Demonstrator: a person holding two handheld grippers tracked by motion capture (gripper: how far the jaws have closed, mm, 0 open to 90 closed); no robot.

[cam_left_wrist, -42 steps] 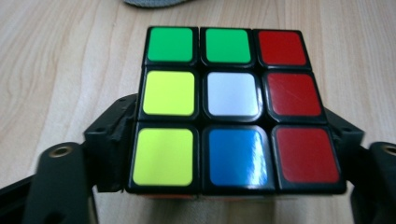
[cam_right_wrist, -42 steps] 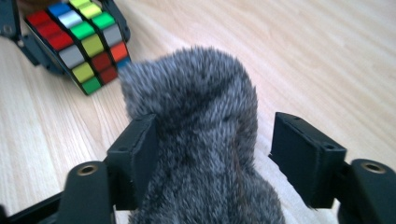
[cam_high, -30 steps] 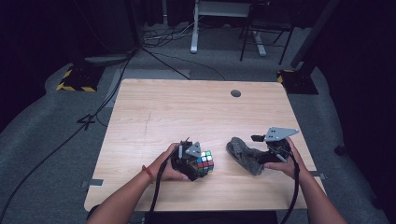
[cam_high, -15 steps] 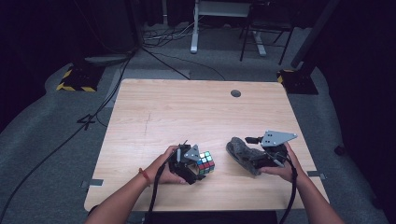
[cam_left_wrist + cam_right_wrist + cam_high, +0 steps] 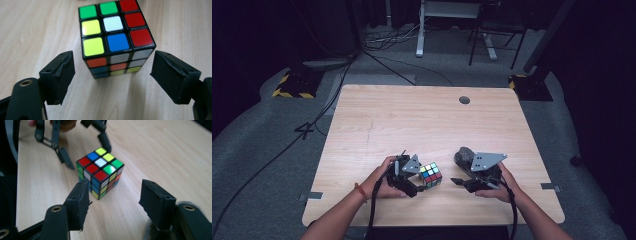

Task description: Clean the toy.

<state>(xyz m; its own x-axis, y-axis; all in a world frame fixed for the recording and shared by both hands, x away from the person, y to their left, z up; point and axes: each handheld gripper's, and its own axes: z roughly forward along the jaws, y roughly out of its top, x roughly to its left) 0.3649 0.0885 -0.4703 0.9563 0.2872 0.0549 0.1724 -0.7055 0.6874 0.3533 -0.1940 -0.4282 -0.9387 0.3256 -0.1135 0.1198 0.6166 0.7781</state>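
A scrambled Rubik's cube point(image 5: 431, 175) rests on the wooden table point(image 5: 422, 120) near its front edge, between my two grippers. My left gripper point(image 5: 419, 180) is at the cube's left, open. In the left gripper view the cube point(image 5: 115, 37) sits just beyond the gripper point(image 5: 112, 77), whose jaws stand wide apart and clear of it. My right gripper point(image 5: 458, 180) points at the cube from the right, also open. The right gripper view has the cube point(image 5: 100, 172) ahead of the spread gripper point(image 5: 115, 202), with the left gripper's fingers point(image 5: 65, 157) behind it.
A dark grey soft lump point(image 5: 463, 155) lies on the table right behind my right gripper, and its fuzzy edge point(image 5: 155, 232) touches the lower right of the right gripper view. A round cable hole point(image 5: 464, 100) sits near the far edge. Cables and stands cover the floor beyond.
My right gripper has swung left off the dark lump and toward the front edge, now facing the cube. The left gripper and cube have barely moved.
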